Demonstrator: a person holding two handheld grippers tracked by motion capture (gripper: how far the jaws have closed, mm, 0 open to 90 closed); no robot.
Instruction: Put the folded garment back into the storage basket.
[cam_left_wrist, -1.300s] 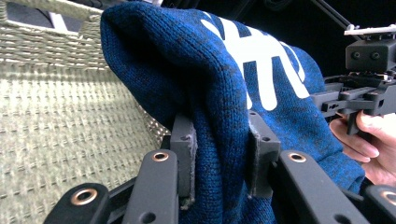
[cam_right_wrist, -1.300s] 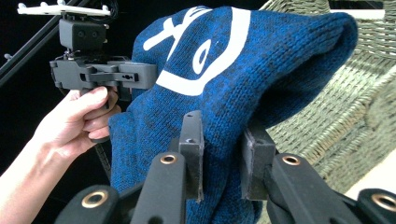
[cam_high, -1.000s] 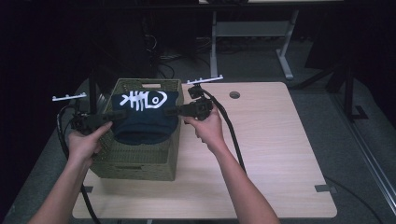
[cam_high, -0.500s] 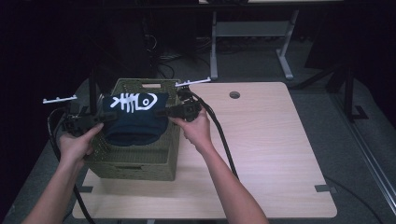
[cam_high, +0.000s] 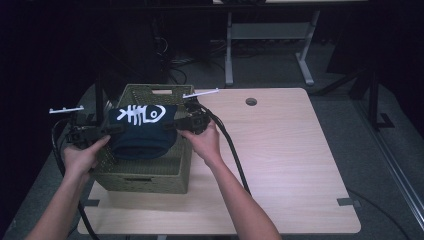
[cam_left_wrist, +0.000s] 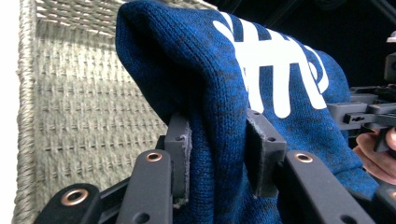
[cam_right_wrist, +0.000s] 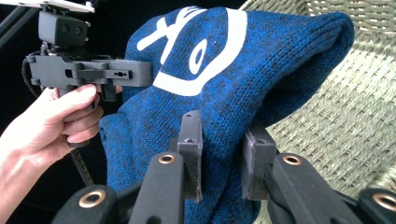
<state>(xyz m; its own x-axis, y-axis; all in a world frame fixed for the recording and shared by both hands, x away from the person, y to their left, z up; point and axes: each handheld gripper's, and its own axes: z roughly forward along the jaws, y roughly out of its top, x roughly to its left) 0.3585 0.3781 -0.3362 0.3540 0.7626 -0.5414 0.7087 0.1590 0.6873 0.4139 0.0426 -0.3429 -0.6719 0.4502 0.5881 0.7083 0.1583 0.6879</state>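
- A dark blue knit hat (cam_high: 142, 131) with a white fish-skeleton print hangs stretched between the two grippers, above the open woven basket (cam_high: 150, 172).
- The left gripper (cam_left_wrist: 215, 156) has its fingers clenched on a fold of the hat at the hat's 9 o'clock edge.
- The right gripper (cam_right_wrist: 223, 158) grasps the hat at its 3 o'clock edge.
- The basket sits at the 9 o'clock side of the wooden worktop (cam_high: 290, 160).
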